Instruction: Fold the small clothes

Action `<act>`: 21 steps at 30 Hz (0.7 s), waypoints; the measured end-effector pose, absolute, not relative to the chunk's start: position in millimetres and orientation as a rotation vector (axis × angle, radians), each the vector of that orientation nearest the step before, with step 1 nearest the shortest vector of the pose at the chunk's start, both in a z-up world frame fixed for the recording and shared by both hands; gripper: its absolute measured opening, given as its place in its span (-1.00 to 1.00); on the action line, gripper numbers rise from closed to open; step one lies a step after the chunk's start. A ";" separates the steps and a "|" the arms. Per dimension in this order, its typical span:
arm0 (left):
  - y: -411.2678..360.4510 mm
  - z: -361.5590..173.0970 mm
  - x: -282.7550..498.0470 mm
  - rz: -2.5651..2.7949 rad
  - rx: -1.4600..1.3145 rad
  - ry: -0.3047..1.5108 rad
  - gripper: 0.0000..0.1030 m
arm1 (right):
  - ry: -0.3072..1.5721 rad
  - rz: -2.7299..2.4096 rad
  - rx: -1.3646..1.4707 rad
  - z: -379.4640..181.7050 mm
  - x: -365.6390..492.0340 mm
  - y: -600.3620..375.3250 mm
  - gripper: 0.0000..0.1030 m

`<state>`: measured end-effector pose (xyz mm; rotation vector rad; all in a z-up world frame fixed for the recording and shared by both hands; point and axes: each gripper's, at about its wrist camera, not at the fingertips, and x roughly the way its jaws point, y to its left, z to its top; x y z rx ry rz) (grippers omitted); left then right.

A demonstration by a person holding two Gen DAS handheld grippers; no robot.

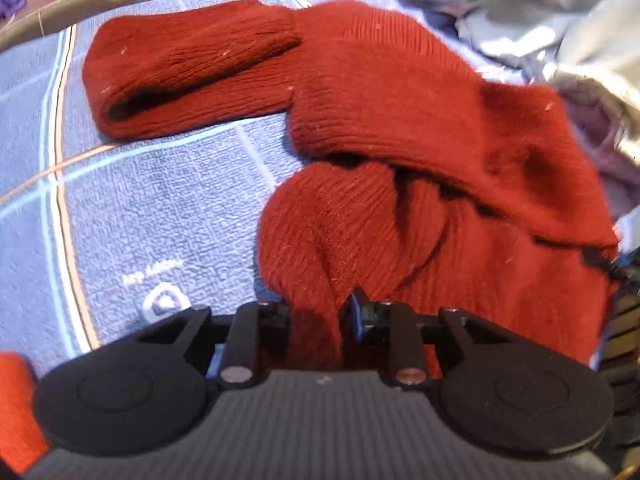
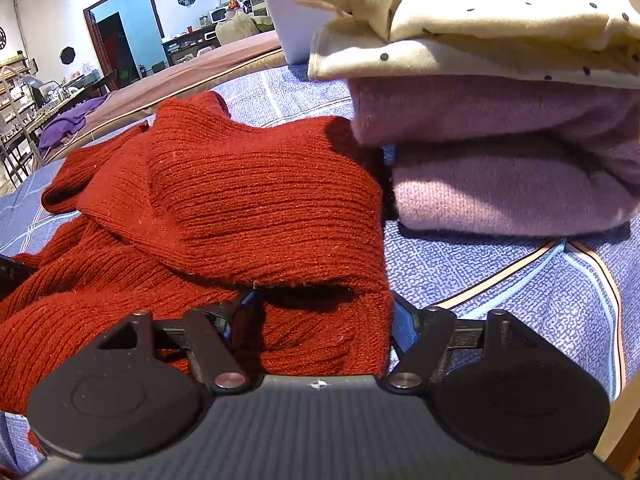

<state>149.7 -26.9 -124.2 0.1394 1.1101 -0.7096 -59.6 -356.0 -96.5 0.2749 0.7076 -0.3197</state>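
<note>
A dark red knitted sweater (image 1: 384, 92) lies bunched on a blue checked cloth (image 1: 152, 200). One sleeve (image 1: 188, 68) stretches out flat to the far left. My left gripper (image 1: 320, 312) is shut on a bunched fold of the sweater at its near edge. In the right wrist view the same red sweater (image 2: 256, 196) is heaped in front. My right gripper (image 2: 324, 320) has its jaws wide apart, with the sweater's near edge lying between them. Whether they press the fabric I cannot tell.
A stack of folded clothes stands at the right: a pink knit (image 2: 508, 176) below, a cream dotted garment (image 2: 480, 32) on top. Grey crumpled fabric (image 1: 560, 20) lies beyond the sweater. A brown surface (image 2: 192, 76) borders the blue cloth (image 2: 520, 300).
</note>
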 end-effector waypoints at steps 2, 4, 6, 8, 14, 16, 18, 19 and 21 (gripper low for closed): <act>-26.8 -124.6 146.0 -0.694 0.148 1.101 -0.58 | 0.710 -0.320 0.296 -98.5 -59.3 -355.2 1.00; -21.3 -123.9 144.1 -0.660 0.092 1.093 -0.59 | 0.712 -0.324 0.325 -99.7 -62.2 -356.3 1.00; -7.5 -121.1 145.2 -0.625 -0.001 1.076 -0.59 | 0.710 -0.325 0.354 -99.5 -65.2 -357.7 1.00; 9.4 -111.7 143.9 -0.617 -0.082 1.058 -0.61 | 0.704 -0.322 0.375 -97.8 -69.7 -358.4 1.00; 89.6 -67.8 124.0 -0.568 -0.343 0.960 -0.68 | 0.688 -0.294 0.422 -95.4 -75.5 -357.4 1.00; 112.0 -52.7 107.5 -0.517 -0.334 0.912 -0.74 | 0.684 -0.277 0.454 -95.6 -73.1 -354.7 1.00; 138.2 -44.0 90.8 -0.478 -0.377 0.890 -0.89 | 0.682 -0.259 0.456 -95.0 -70.9 -349.3 1.00; 153.1 -40.7 83.4 -0.462 -0.391 0.891 -0.90 | 0.685 -0.254 0.448 -95.2 -69.1 -345.8 1.00; 176.1 -39.1 69.4 -0.380 -0.341 0.903 -0.99 | 0.689 -0.233 0.434 -95.8 -64.3 -338.1 1.00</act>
